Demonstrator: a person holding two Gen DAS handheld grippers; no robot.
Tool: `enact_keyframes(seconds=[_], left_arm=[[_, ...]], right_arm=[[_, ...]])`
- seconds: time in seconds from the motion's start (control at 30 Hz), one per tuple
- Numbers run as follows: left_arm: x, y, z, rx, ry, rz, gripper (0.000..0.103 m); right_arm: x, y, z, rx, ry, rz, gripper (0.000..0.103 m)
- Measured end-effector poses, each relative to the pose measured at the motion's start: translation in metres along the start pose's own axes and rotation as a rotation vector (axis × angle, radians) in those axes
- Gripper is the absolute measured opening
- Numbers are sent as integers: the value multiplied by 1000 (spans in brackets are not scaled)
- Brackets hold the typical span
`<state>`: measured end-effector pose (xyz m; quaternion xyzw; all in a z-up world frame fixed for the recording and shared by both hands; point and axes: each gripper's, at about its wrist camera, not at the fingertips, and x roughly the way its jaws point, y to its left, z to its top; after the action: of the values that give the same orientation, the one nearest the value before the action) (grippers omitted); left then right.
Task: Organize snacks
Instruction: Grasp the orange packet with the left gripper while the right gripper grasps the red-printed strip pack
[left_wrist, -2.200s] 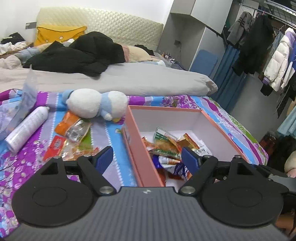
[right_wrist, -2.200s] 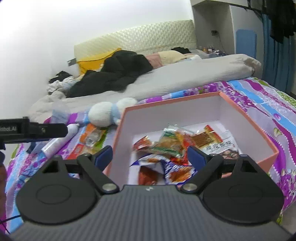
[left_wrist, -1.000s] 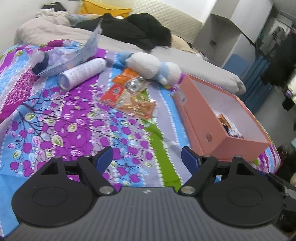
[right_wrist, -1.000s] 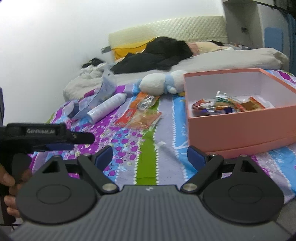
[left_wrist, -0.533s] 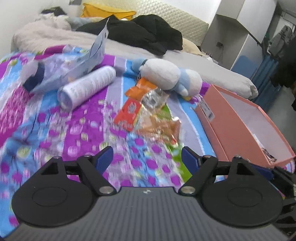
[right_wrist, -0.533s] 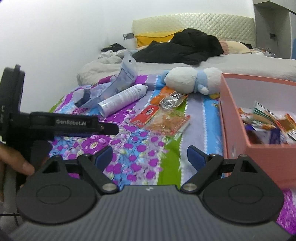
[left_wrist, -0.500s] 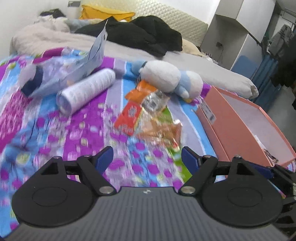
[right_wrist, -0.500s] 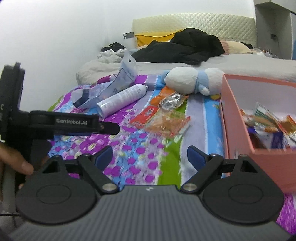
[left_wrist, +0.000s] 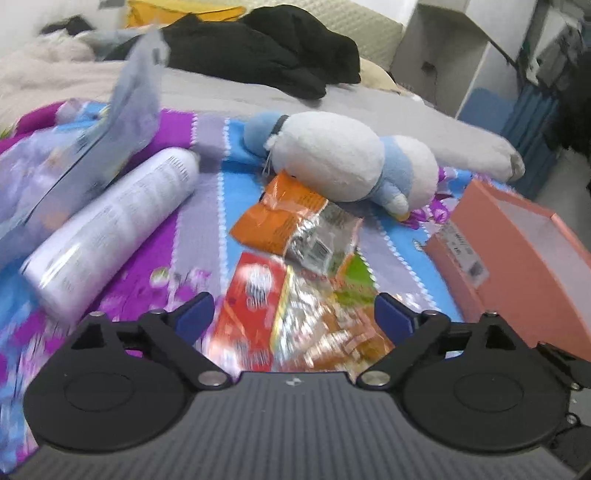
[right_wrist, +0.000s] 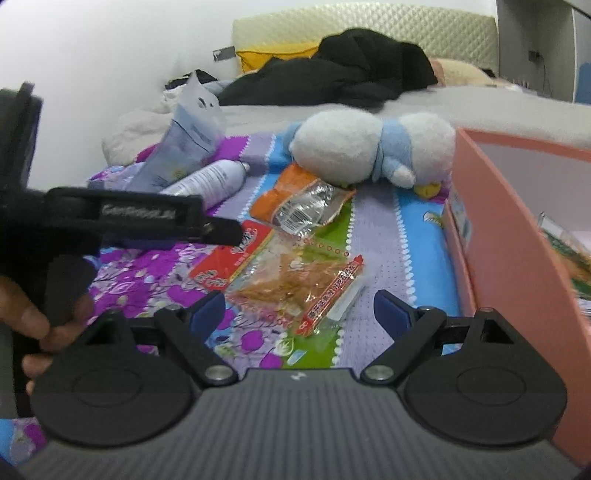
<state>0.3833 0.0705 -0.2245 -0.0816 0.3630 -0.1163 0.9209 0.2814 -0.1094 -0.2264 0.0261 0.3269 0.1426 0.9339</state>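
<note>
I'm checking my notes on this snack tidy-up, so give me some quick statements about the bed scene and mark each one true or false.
1. The red snack packet lies inside the pink box. False: it lies on the bedspread, outside the box.
2. The plush toy is white and blue. True.
3. The right gripper clamps a packet. False: its jaws stand open and empty.
4. The white spray can lies on its side. True.
</note>
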Motion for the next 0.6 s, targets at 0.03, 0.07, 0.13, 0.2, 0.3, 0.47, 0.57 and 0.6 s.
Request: enact_keyframes(seconds=[0.03, 0.07, 0.13, 0.2, 0.3, 0.47, 0.57, 0.6], left_arm=[[9, -1, 3, 20, -2, 9, 98], [17, -1, 6, 37, -3, 12, 99], [34, -1, 13, 60, 2, -1, 99], [49, -1, 18, 82, 11, -9, 99], [69, -3, 26, 135, 13, -3, 99], [93, -1, 35, 157, 11, -33, 99], [103, -2, 39, 182, 4, -21, 99], [106, -2, 41, 192, 1, -16, 99]], right_arm=[[9, -2, 0, 5, 12, -3, 89], [15, -3, 0, 10, 21, -6, 89], [27, -7, -1, 19, 34, -2, 89], [38, -9, -2, 19, 50, 10, 89], [50, -11, -5, 21, 78, 16, 89], [57, -13, -7, -6, 71, 35, 89], [62, -10, -6, -37, 77, 40, 91], [64, -9, -5, -48, 79, 38, 90]])
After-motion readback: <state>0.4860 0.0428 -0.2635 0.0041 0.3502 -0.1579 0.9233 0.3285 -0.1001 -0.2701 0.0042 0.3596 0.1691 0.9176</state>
